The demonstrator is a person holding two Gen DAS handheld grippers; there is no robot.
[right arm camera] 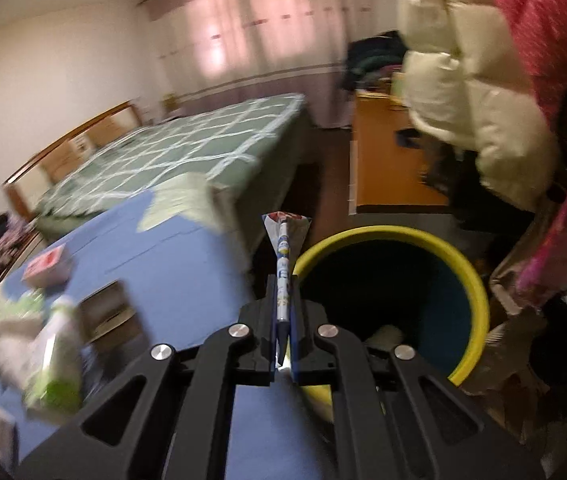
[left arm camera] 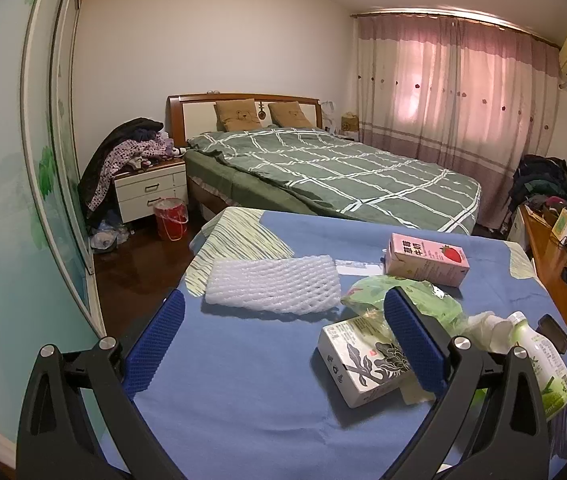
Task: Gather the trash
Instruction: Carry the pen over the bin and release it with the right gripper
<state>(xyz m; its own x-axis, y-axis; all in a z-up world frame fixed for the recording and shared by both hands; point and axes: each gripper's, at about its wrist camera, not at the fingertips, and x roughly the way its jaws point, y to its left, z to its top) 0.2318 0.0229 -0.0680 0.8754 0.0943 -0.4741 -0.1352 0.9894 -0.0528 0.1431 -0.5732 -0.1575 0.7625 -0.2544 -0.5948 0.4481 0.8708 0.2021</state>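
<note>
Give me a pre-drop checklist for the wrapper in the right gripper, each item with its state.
1. Right gripper shut on the flat wrapper: ok.
2. Yellow-rimmed bin mouth open and unobstructed: ok.
3. Wrapper above the bin mouth: not ok; it sits at the rim's left edge, beside the blue table.
4. Room left in the bin: ok; only something pale shows at the bottom.
5. Left gripper open and empty over the table: ok.
6. Trash left on the table: pink carton, foam net, bottle.
</note>
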